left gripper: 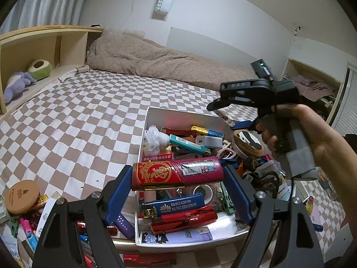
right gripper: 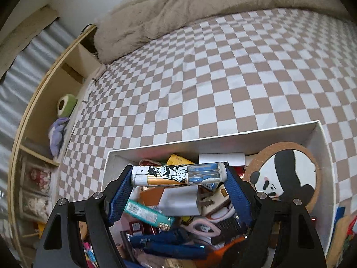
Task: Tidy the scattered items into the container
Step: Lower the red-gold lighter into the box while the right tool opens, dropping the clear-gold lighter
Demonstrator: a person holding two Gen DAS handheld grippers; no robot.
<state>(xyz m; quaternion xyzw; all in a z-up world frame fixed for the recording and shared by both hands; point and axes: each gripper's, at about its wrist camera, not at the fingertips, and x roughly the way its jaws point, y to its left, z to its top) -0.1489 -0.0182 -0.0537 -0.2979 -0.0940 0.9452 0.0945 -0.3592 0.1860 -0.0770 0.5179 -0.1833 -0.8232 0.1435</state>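
Note:
A white box (left gripper: pixel 145 125) on the checkered bed holds several lighters and small items; it also shows in the right wrist view (right gripper: pixel 156 148). My left gripper (left gripper: pixel 177 174) is shut on a red and magenta lighter (left gripper: pixel 176 173), held crosswise above the box's near left part. My right gripper (right gripper: pixel 178 175) is shut on a gold and clear lighter with a black-and-white figure (right gripper: pixel 178 175), held over the box. The right gripper also shows in the left wrist view (left gripper: pixel 236 122), above the box's far right side, in a hand.
A panda cork coaster (right gripper: pixel 287 176) leans at the box's right side. Loose items lie left of the box: a round cork coaster (left gripper: pixel 21 196), lighters and tubes (left gripper: pixel 29 234). More clutter lies right of the box (left gripper: pixel 310 203). A beige blanket (left gripper: pixel 156 60) and wooden shelf (left gripper: pixel 44 44) lie beyond.

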